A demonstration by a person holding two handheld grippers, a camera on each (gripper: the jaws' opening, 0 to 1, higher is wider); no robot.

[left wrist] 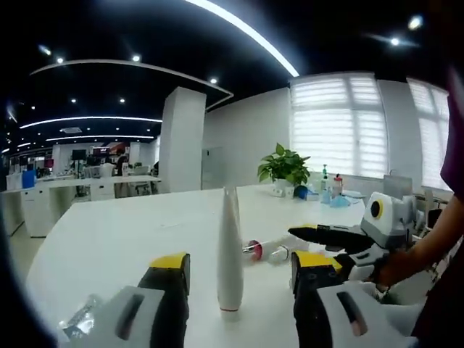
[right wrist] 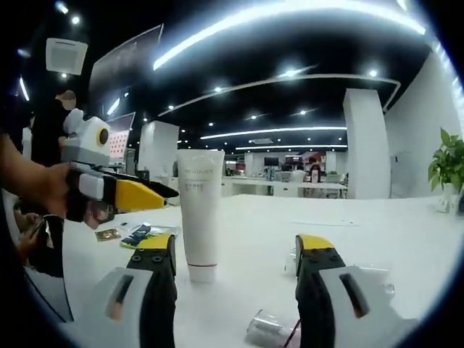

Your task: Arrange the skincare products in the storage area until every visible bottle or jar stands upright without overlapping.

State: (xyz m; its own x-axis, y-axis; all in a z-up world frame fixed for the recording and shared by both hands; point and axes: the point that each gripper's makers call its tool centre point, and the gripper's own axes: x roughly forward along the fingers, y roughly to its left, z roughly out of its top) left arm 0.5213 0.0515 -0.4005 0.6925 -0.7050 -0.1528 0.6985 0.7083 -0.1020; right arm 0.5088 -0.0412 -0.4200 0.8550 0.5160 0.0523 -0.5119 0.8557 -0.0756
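A white squeeze tube [left wrist: 230,254] stands upright on its cap on the white table [left wrist: 116,239], seen edge-on between my left gripper's [left wrist: 243,272] wide-apart yellow-tipped jaws, untouched. In the right gripper view the same tube [right wrist: 201,217] shows its broad face, just ahead of my open right gripper [right wrist: 235,250]. A small bottle with a pink ring [left wrist: 264,251] lies on its side behind the tube. A clear small bottle [right wrist: 264,330] lies near the right gripper's jaws. The right gripper [left wrist: 330,235] reaches in from the right, held by a hand.
A potted plant [left wrist: 284,165] and several small bottles [left wrist: 328,187] stand at the table's far edge. A crinkled clear wrapper [left wrist: 80,319] lies at the near left. Flat sachets [right wrist: 138,235] lie beside the tube. The left gripper [right wrist: 123,194] comes in from the left.
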